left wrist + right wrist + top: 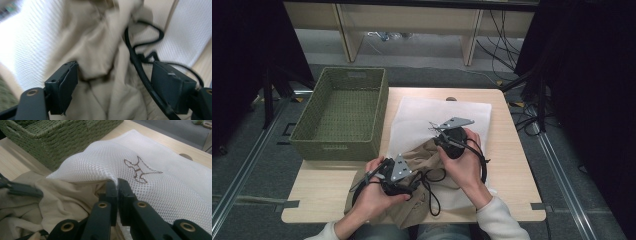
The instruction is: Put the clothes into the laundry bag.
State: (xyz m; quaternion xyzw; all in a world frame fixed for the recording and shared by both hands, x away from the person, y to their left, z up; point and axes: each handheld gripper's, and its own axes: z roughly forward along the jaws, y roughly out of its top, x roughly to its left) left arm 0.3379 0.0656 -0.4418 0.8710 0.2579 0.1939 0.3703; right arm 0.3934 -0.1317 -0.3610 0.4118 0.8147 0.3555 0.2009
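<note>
The right tongs (117,185) are clenched on the edge of the white mesh bag (150,175), holding its mouth up. The left tongs (115,85) are released, with the beige garment (100,62) lying loose between the pads. Risk: a black cable (136,62) crossing beside the garment may be pinched at the next grasp.

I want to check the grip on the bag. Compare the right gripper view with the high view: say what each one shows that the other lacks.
Right gripper view: the right gripper shut on the edge of the white mesh bag, with a brown emblem on the mesh.
High view: both hands, the left gripper over the beige garment, the floor around the table.
Both: the green woven basket, bag, garment and tabletop.
</note>
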